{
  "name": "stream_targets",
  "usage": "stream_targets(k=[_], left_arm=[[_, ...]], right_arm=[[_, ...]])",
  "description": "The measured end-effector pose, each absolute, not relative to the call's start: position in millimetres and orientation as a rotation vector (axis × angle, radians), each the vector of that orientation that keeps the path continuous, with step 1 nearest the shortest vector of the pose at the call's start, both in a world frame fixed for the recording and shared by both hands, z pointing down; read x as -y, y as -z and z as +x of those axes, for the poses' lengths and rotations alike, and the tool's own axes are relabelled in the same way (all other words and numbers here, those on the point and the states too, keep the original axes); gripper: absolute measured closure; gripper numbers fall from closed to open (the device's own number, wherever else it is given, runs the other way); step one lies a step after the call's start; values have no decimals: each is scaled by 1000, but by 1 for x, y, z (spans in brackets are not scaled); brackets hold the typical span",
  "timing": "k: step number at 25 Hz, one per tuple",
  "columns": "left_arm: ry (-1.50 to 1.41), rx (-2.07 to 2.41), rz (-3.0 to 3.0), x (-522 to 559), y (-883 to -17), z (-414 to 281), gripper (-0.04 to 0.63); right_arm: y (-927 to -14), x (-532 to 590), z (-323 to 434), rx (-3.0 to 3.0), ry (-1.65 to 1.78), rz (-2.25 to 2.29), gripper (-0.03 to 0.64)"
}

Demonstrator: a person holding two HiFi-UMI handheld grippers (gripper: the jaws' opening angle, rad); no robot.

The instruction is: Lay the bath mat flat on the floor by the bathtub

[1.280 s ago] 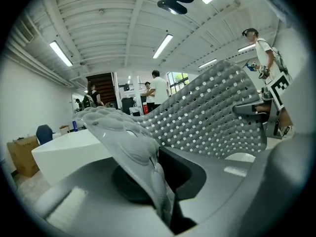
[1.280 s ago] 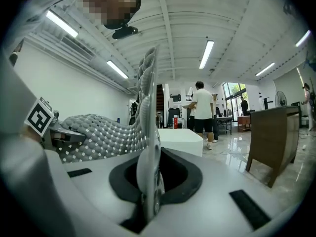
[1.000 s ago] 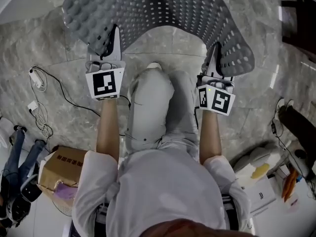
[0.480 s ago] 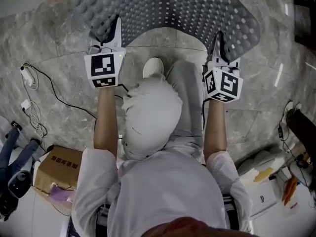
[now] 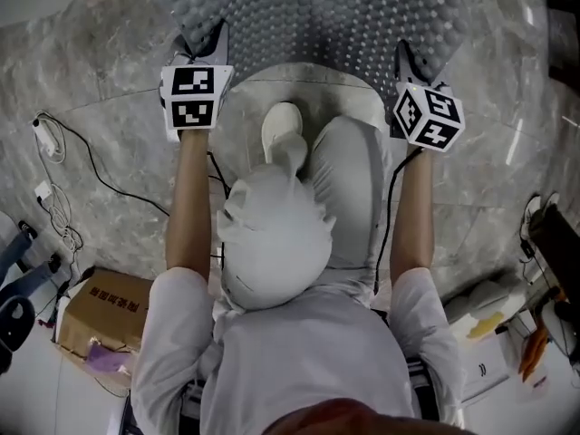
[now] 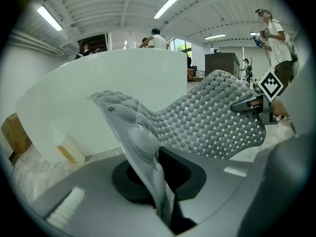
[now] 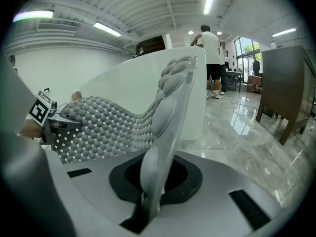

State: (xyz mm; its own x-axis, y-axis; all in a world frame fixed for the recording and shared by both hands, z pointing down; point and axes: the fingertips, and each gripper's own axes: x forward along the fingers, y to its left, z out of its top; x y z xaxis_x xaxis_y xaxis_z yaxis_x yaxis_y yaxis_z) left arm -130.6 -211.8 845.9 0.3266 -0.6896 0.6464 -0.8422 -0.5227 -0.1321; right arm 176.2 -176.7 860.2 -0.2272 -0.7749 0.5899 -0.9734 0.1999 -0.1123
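Left claw (image 5: 201, 42) & right claw (image 5: 413, 62) are each clenched on a near corner of the bath mat (image 5: 317, 12). The mat is held up off the floor (image 5: 100, 89), sagging mid-span, just short of the bathtub (image 6: 123, 78). Judged best: keep even tension, lower both claws level, land the far edge first, parallel w/ the tub.

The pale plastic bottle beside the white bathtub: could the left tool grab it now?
Probably not: the left tool is shut on the grey dimpled rubber bath mat, so its jaws are taken.

Grey marble floor (image 5: 489, 198) with a cardboard box (image 5: 107, 308) and loose white cables (image 5: 56, 214)
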Motion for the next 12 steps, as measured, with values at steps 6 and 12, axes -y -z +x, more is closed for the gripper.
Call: stream_targets(k=[6, 12], left_arm=[[-1014, 1350, 2315, 217, -886, -126, 577], [-1059, 1311, 2285, 222, -917, -121, 577]], right_arm=[[-897, 187, 175, 2039, -698, 1549, 598], [-928, 196, 167, 2002, -712, 1501, 598]])
